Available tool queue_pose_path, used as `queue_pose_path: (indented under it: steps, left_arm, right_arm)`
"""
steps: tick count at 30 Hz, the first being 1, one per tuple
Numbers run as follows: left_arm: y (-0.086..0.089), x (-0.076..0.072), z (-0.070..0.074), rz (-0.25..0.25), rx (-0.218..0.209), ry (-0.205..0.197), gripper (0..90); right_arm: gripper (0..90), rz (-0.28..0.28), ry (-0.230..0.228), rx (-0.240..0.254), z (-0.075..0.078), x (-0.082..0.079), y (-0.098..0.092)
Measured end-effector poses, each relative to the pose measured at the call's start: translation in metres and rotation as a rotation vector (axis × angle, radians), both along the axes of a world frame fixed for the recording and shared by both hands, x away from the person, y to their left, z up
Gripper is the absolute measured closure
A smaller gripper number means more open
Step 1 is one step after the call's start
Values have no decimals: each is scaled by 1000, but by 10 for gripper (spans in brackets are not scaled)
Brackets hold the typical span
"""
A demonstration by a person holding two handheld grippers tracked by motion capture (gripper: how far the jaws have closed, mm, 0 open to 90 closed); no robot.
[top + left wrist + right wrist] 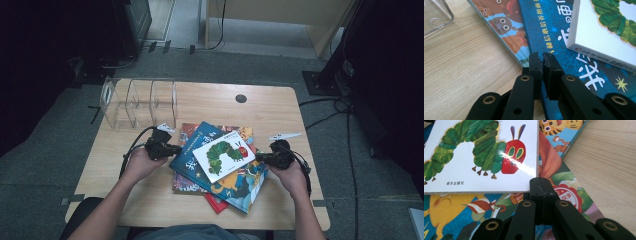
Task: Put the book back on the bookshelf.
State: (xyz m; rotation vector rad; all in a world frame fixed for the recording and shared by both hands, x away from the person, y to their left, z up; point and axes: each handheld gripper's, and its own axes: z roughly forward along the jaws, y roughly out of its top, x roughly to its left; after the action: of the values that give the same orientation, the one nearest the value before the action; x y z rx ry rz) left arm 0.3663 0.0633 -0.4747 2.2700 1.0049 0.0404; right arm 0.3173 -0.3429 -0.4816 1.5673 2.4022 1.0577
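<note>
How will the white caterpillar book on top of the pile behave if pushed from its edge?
The caterpillar book looks thick and board-stiff, so it should move as one piece, not flex. Its cover shows glare and it lies on the glossy dark blue book, so it will probably slide easily. Lying askew on the pile, an off-centre push would likely spin it.

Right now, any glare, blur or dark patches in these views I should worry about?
High view: table evenly lit, surroundings fall off to near black, image soft. Right gripper view: white glare streak on the caterpillar book beside the red head, the cover print there washed out. Left gripper view: no glare, blue book sharp, its left tongs slightly soft.
</note>
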Motion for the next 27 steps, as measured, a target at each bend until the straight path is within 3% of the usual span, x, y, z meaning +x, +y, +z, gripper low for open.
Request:
queue_pose_path:
  steps: [15,27]
  left_arm:
    - [4,-3,0,11,3,9,884]
    - [16,-7,0,55,-1,-5,882]
  right_arm:
    - [899,74,4,8,0,5,23]
    - [894,126,-12,-1,0,14,46]
